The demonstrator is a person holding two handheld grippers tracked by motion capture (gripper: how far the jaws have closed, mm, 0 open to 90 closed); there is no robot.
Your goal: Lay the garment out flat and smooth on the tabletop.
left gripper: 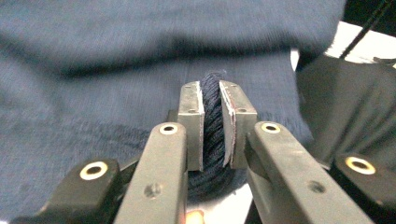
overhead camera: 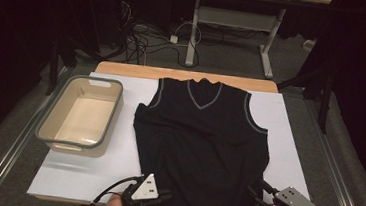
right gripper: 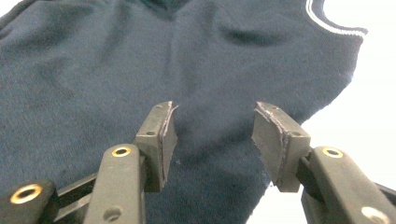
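Observation:
A dark navy sleeveless V-neck vest point(overhead camera: 200, 139) with pale trim lies flat on the white sheet point(overhead camera: 293, 143), neck toward the far side. My left gripper point(overhead camera: 168, 196) is at the vest's near left hem. In the left gripper view this gripper point(left gripper: 212, 123) is shut on a pinched fold of the knit point(left gripper: 116, 56). My right gripper point(overhead camera: 256, 187) is at the near right corner of the hem. In the right gripper view its jaws point(right gripper: 212, 140) stand apart over the fabric point(right gripper: 116, 60), the pads point(right gripper: 166, 140) not pressing on it.
A beige basin with a grey rim point(overhead camera: 43, 128) stands on the sheet left of the vest. The wooden table edge point(overhead camera: 123, 69) shows at the far side. Beyond it are cables and the legs of another desk point(overhead camera: 193, 33) on the floor.

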